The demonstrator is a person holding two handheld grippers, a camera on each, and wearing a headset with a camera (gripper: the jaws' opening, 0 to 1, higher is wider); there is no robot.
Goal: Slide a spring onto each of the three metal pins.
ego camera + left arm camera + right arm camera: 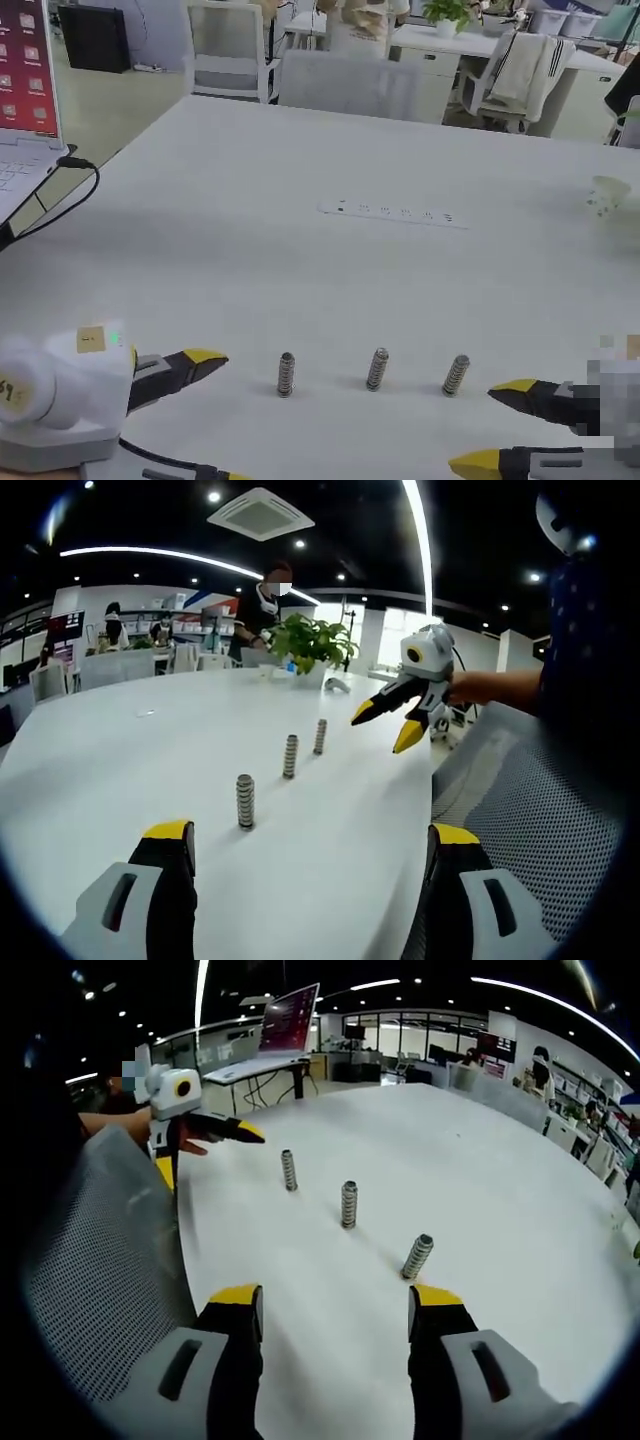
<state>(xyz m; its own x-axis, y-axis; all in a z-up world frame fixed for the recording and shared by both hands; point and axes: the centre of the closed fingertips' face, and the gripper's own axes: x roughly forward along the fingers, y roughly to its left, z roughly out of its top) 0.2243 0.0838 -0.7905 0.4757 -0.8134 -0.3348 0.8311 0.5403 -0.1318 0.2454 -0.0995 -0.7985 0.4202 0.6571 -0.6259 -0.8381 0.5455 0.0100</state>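
Jaws of left gripper, right gripper wide apart; three coiled metal springs on white table.

Three short grey coil springs stand in a straight row near the edge of the white tabletop, evenly spaced and not touching. The left spring stands upright, the middle spring leans slightly, and the right spring leans more. Pins probably sit inside the coils, but they are too small to confirm.

Three springs (in a row) stand on the table.
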